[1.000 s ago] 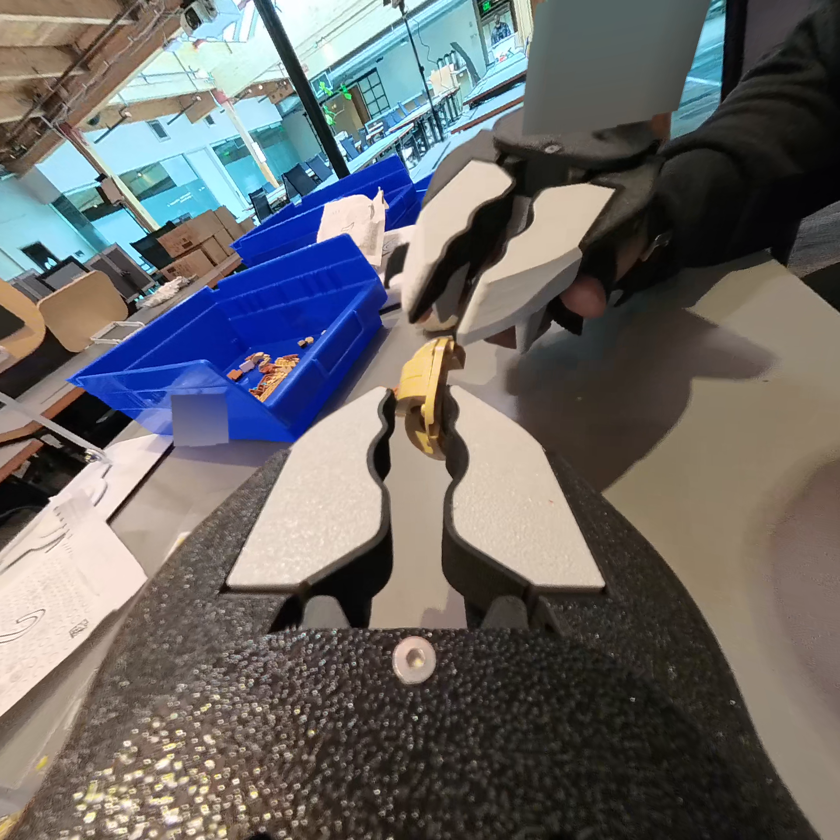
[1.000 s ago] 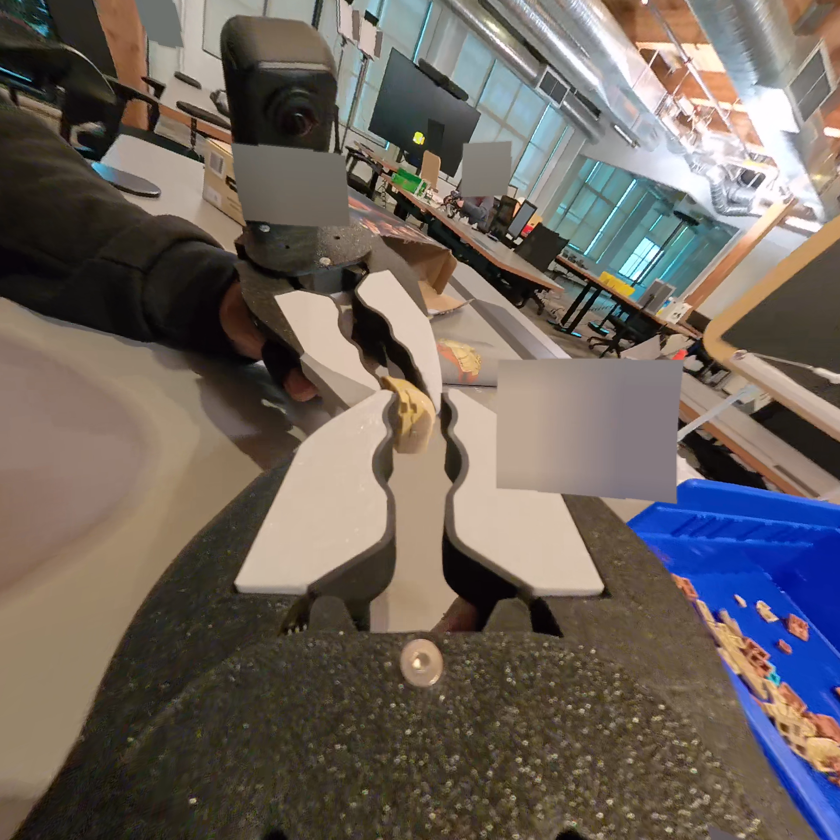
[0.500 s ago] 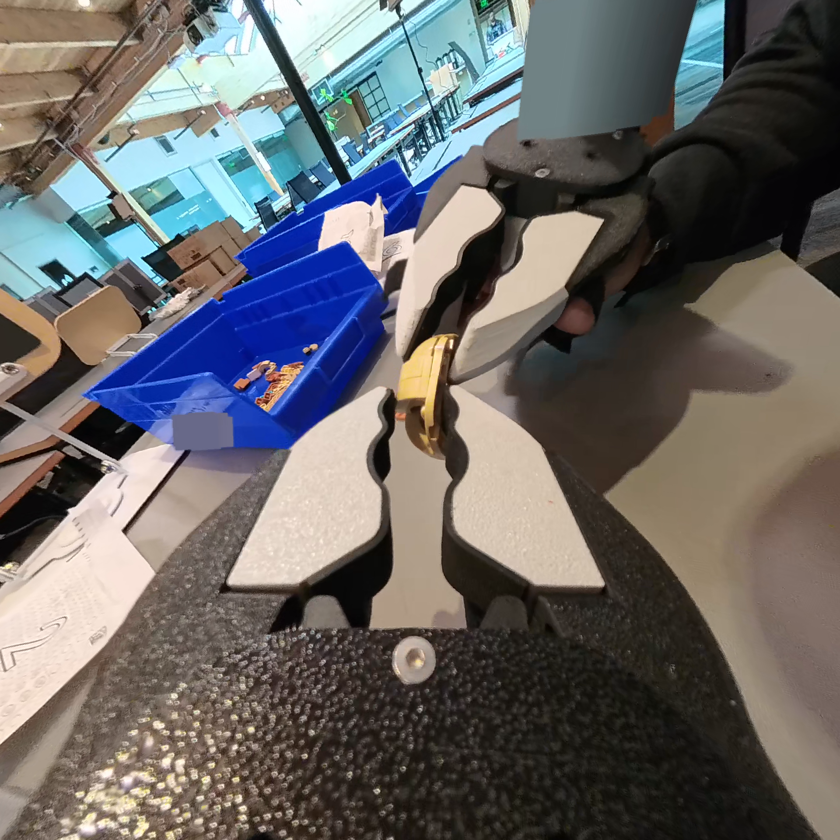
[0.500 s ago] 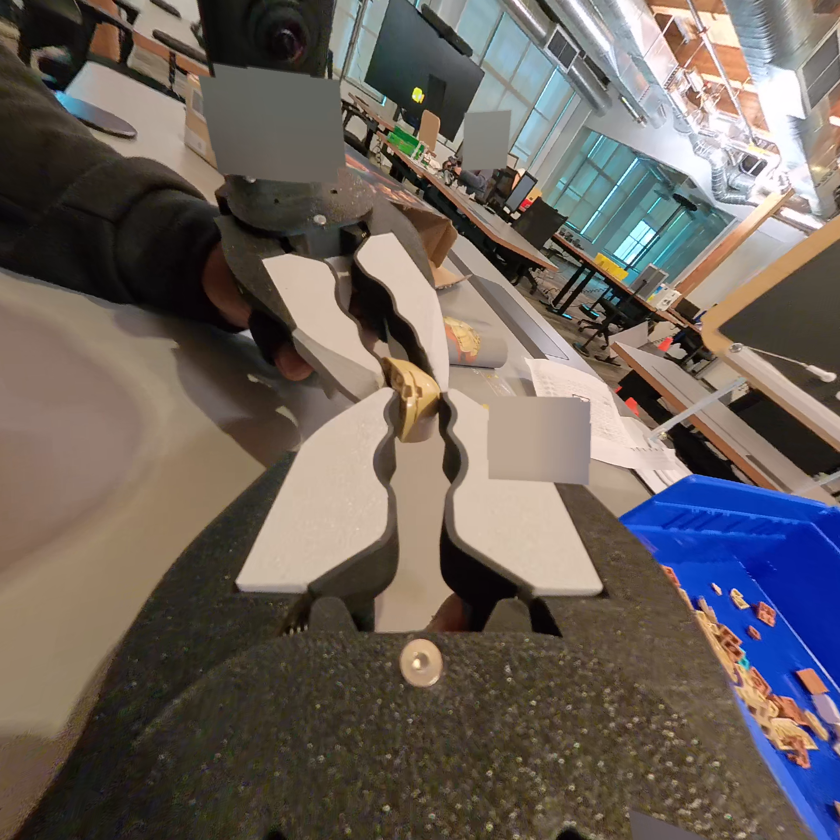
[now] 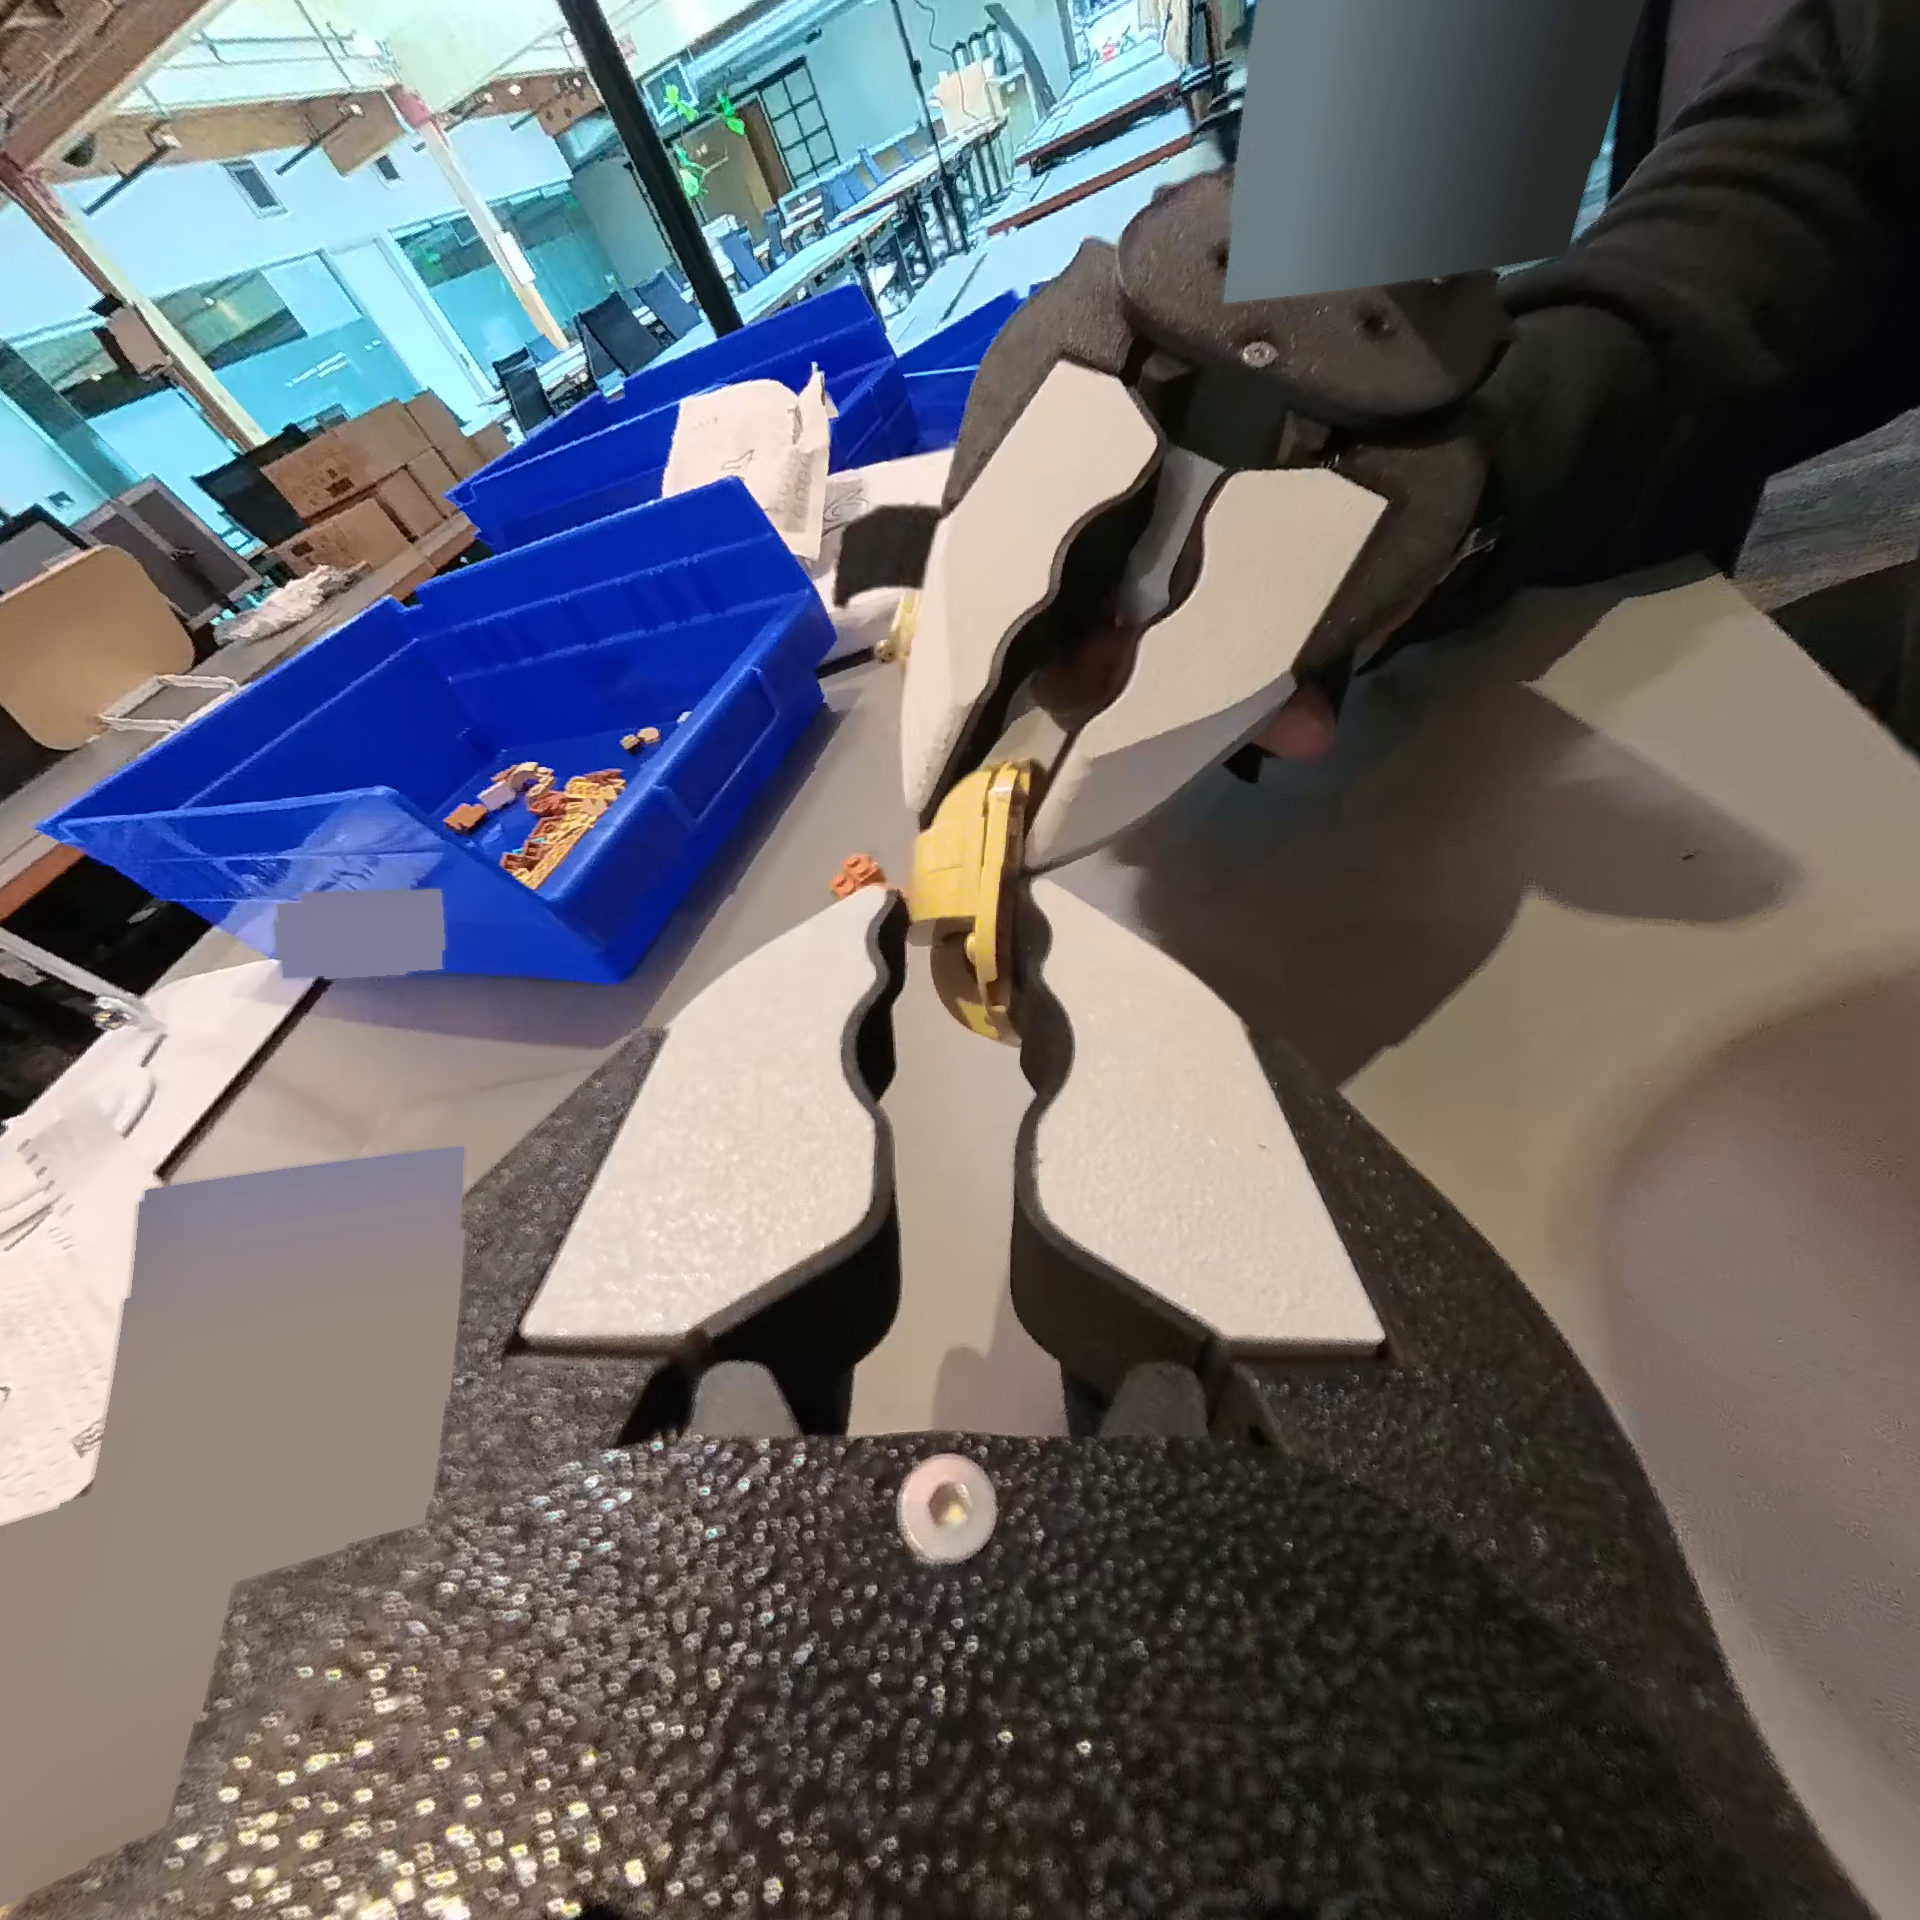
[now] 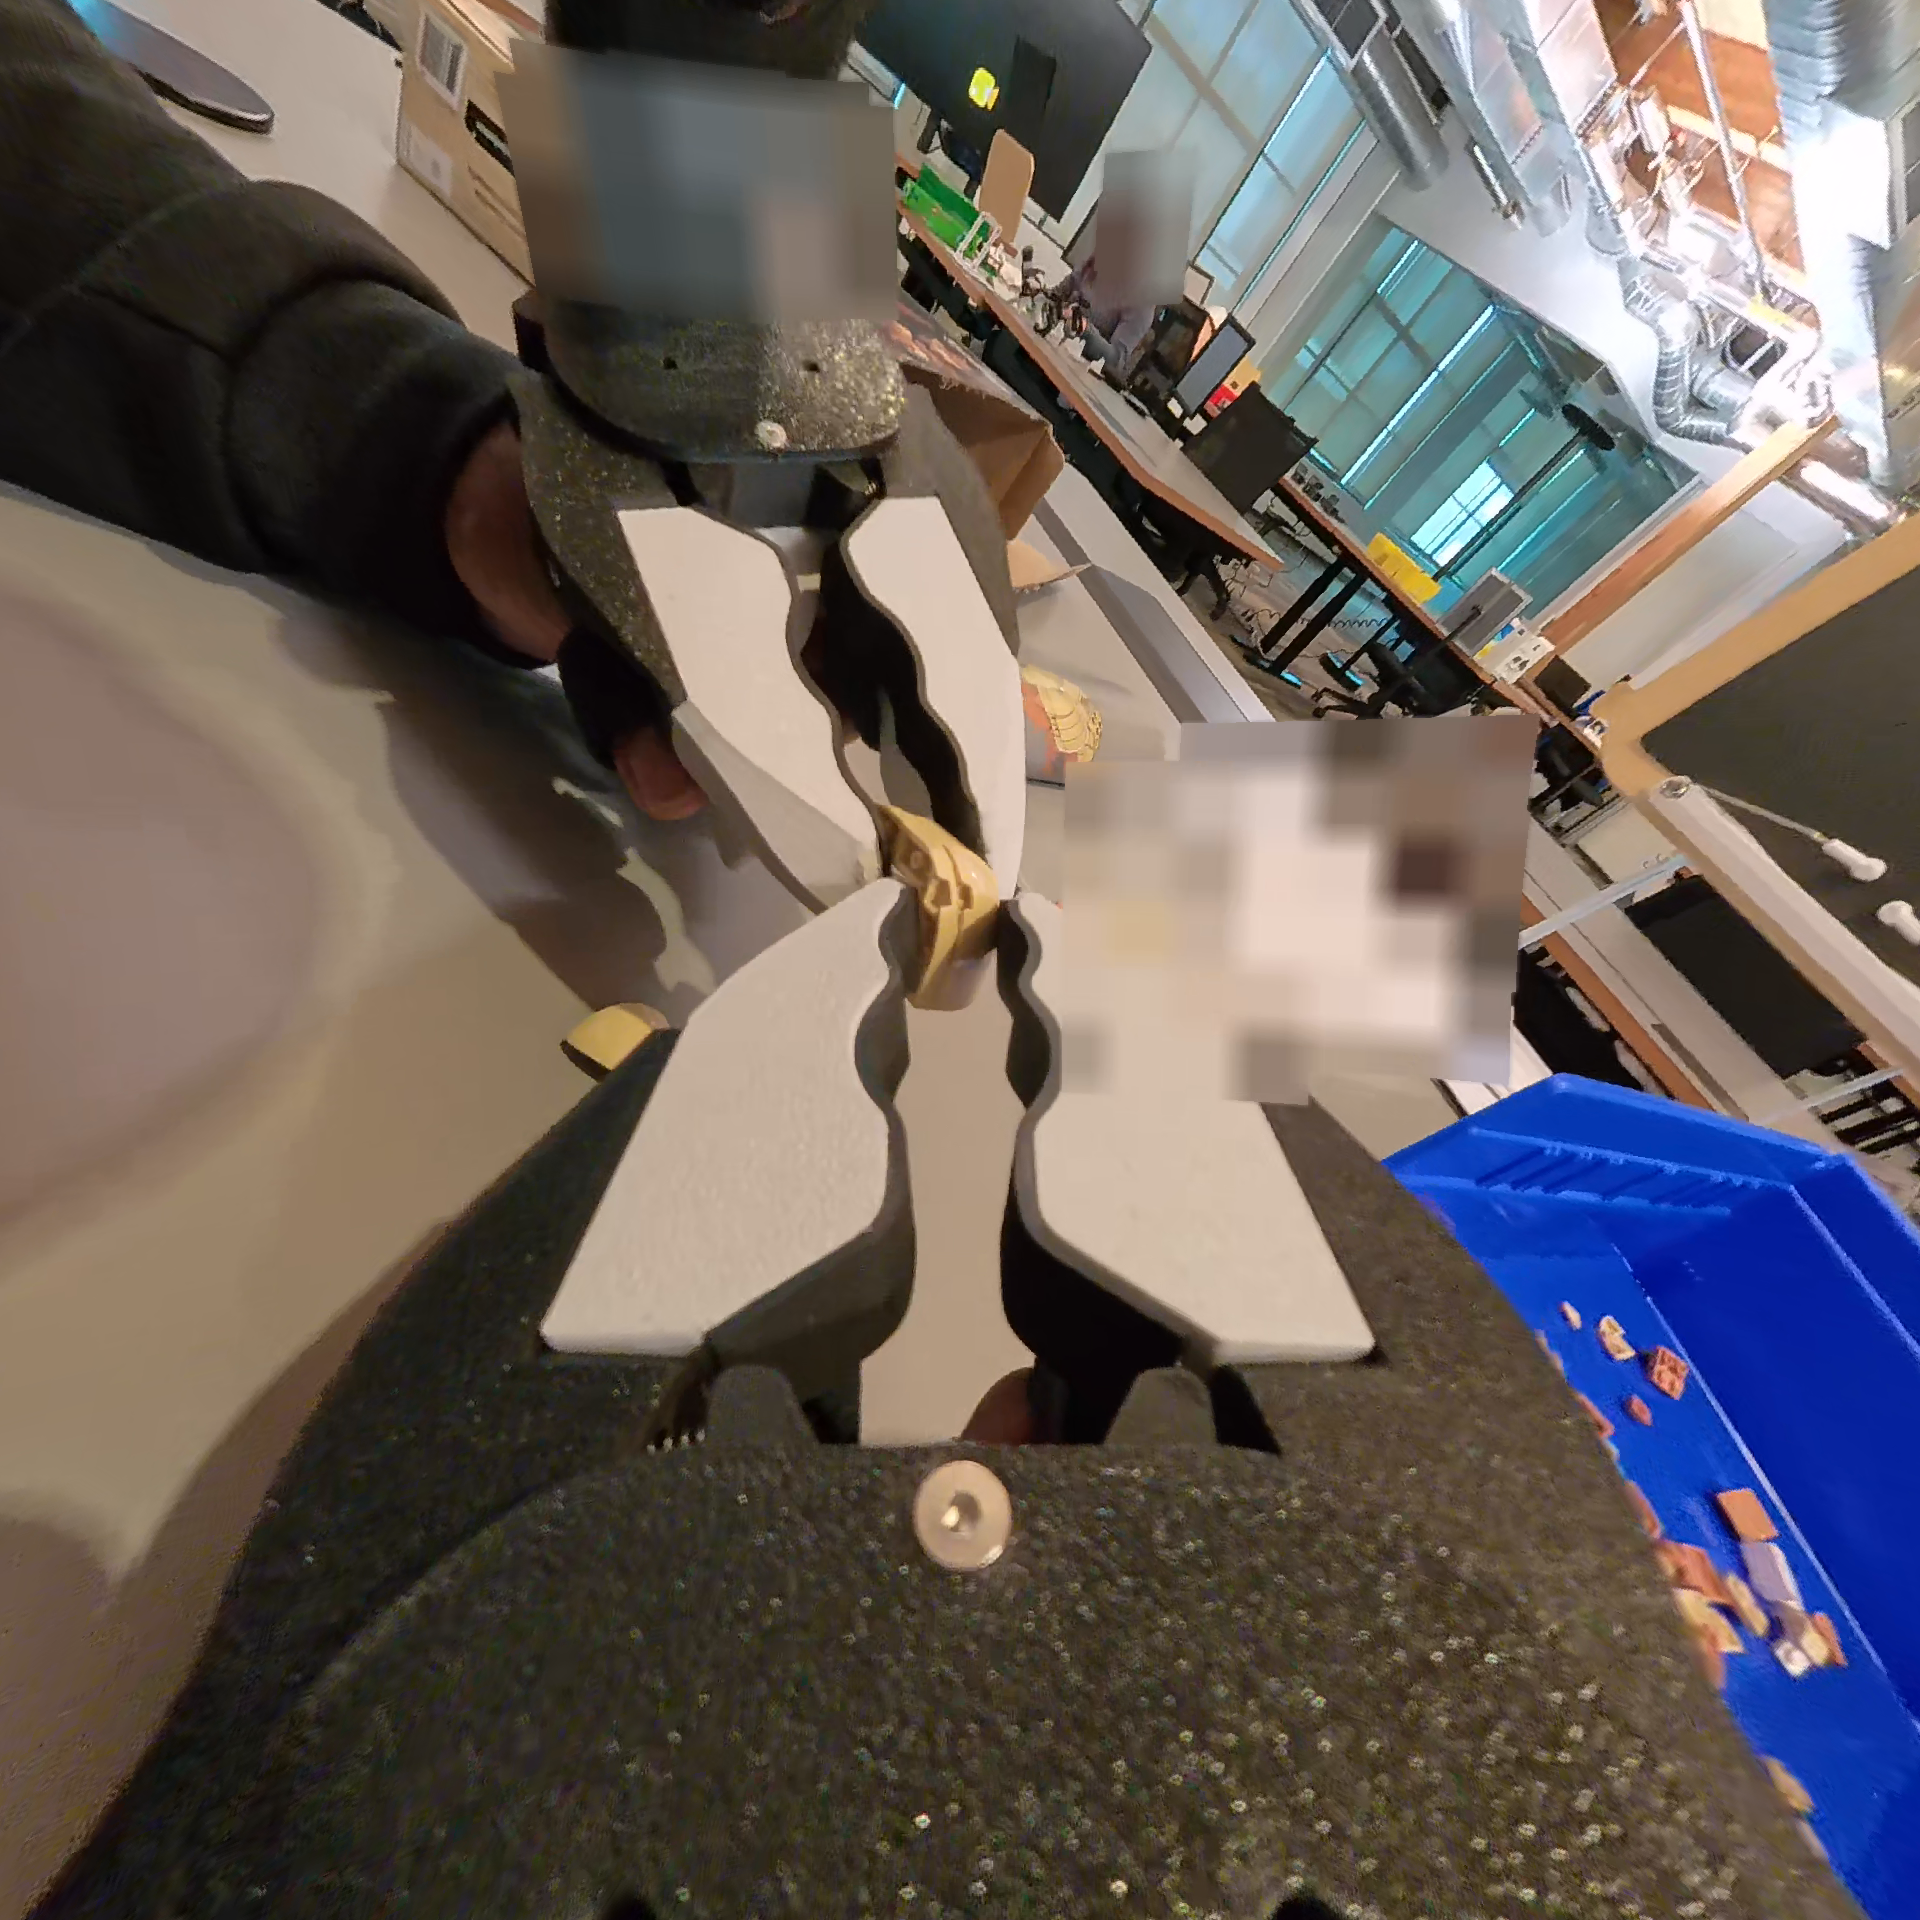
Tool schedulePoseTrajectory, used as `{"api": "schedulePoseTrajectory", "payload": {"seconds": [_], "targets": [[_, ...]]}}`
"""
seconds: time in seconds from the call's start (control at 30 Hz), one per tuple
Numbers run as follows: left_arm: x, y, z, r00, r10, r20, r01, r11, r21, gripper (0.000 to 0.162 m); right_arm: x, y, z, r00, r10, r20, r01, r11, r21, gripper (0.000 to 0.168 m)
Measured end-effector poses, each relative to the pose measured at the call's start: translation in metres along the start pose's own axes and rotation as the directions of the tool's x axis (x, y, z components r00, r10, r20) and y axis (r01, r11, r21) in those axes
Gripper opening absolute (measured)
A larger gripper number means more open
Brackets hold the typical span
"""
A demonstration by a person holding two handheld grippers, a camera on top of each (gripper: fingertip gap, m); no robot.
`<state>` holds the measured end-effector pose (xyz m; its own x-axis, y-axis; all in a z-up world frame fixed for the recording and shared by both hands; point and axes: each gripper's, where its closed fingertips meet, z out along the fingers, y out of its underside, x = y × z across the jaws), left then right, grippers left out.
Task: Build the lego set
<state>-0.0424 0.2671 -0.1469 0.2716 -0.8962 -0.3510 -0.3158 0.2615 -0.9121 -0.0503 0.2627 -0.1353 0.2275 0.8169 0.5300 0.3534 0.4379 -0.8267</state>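
Both grippers are meeting over the table (image 5: 1558, 831): I am pinching the tan lego piece (image 5: 971, 914) nearly closed in my left gripper (image 5: 961, 935), right gripper (image 6: 945, 914) clamping its other end, and judging it light, stiff, slippery, best gripped by its flat sides.

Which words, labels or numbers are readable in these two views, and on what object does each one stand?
Nothing here can be quoted as readable text.
Printed paper sheet: print too small.
White bag: marks too small.
Cardboard box label: blurred.
Tan lego piece: no writing seen.
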Motion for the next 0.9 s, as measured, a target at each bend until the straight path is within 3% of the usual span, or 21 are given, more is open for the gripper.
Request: {"api": "schedulePoseTrajectory", "payload": {"seconds": [0.23,0.37,0.5,0.6,0.73,0.9], "targets": [[-0.011,0.002,-0.002,0.983,0.152,0.103,-0.149,0.988,-0.037,0.019,0.005,0.000,0.003,0.959,0.276,0.059,-0.278,0.960,0.042,0.021],[-0.020,0.003,-0.005,0.923,0.328,0.202,-0.311,0.944,-0.109,0.019,0.013,-0.006,-0.001,0.862,0.488,0.137,-0.500,0.863,0.071,0.027],[-0.027,-0.003,-0.010,0.837,0.471,0.278,-0.444,0.882,-0.158,0.019,0.016,-0.003,0.000,0.677,0.695,0.242,-0.723,0.690,0.038,0.030],[-0.031,-0.012,-0.014,0.771,0.543,0.333,-0.517,0.839,-0.171,0.020,0.020,-0.001,0.000,0.472,0.819,0.327,-0.866,0.501,-0.005,0.031],[-0.033,-0.021,-0.020,0.651,0.655,0.383,-0.624,0.750,-0.220,0.020,0.023,-0.007,-0.003,0.199,0.865,0.460,-0.964,0.258,-0.068,0.032],[-0.030,-0.029,-0.020,0.483,0.783,0.392,-0.741,0.604,-0.294,0.019,0.015,-0.017,-0.004,0.042,0.837,0.545,-0.978,0.145,-0.149,0.036]]}}
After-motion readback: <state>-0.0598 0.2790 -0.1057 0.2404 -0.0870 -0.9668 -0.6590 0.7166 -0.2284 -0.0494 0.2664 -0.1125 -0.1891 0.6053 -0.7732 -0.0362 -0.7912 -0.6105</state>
